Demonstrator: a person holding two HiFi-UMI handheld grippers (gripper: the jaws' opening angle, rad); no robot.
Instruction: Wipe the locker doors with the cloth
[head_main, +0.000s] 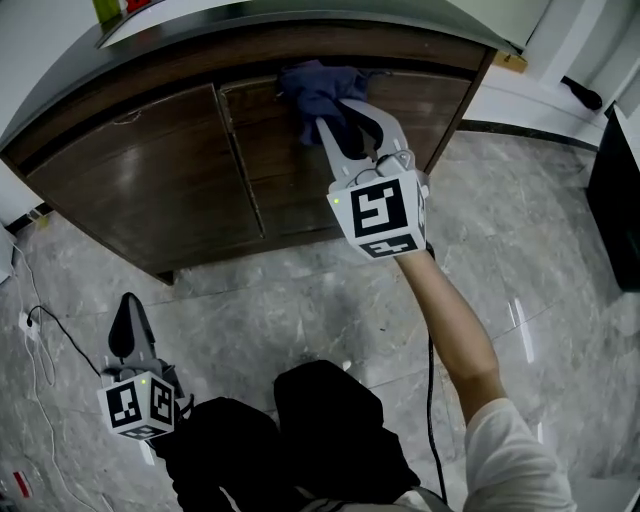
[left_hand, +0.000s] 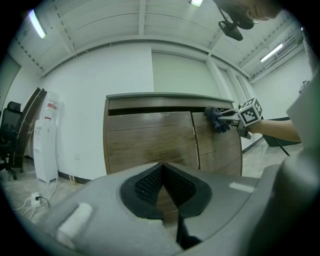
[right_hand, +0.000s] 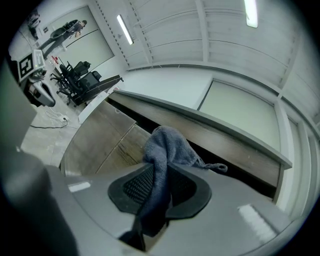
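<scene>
No words, brands or numbers are legible; left cube (head_main: 140, 405) and right cube (head_main: 383, 215) carry only square markers.

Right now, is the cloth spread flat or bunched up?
Bunched up. The cloth hangs in a crumpled wad, pinched in the right gripper, at the top of the right door.

The cloth (head_main: 320, 88) buries the tips of the right tongs (head_main: 325, 118) and hides the upper corner of the right locker door (head_main: 290, 190). On the cabinet (head_main: 180, 62), a green thing (head_main: 106, 10) and a red thing (head_main: 138, 4) are cut off by the top edge and cannot be identified.
</scene>
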